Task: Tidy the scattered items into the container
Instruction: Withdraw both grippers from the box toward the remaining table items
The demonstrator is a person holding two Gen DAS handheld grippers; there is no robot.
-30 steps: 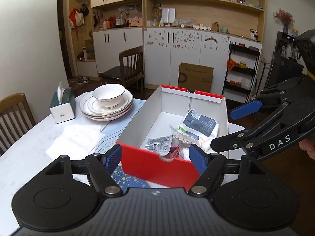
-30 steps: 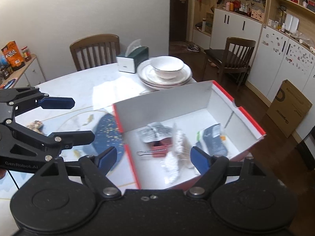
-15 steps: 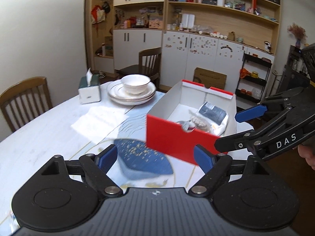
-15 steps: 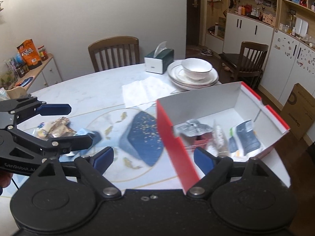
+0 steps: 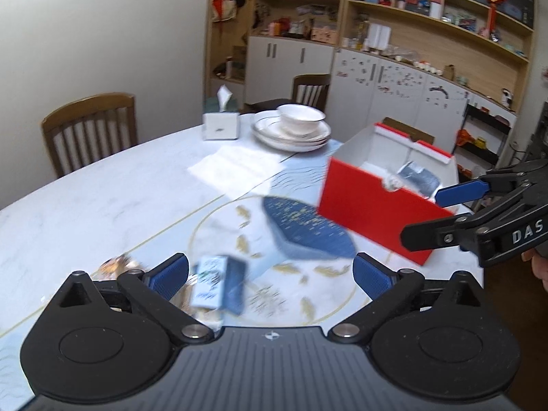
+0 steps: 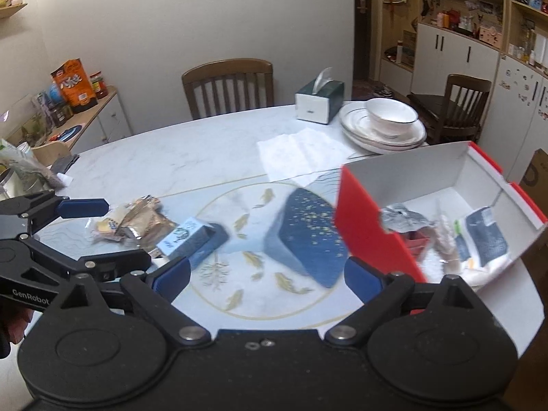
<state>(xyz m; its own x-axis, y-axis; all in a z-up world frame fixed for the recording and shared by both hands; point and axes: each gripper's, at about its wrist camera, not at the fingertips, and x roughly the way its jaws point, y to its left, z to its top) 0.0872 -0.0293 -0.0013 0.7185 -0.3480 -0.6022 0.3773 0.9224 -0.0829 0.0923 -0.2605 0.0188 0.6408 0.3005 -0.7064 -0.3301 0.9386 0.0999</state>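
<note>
The red-and-white box stands at the table's right edge with a silver packet and a blue-white pouch inside. A small blue-and-white carton and clear-wrapped snack packets lie left of the box. My left gripper hangs over them, its jaws opening. The carton shows between the jaws near the left finger, untouched. My right gripper is near the box's red end, its jaws opening on nothing.
At the far side are a tissue box, stacked plates with a bowl and a white napkin. A wooden chair stands behind the table. A sideboard with jars is at far left.
Both grippers have swung left, away from the box, which has slid to the right of both views. Their jaws stand wider. The carton and snack packets have come into the left wrist view.
</note>
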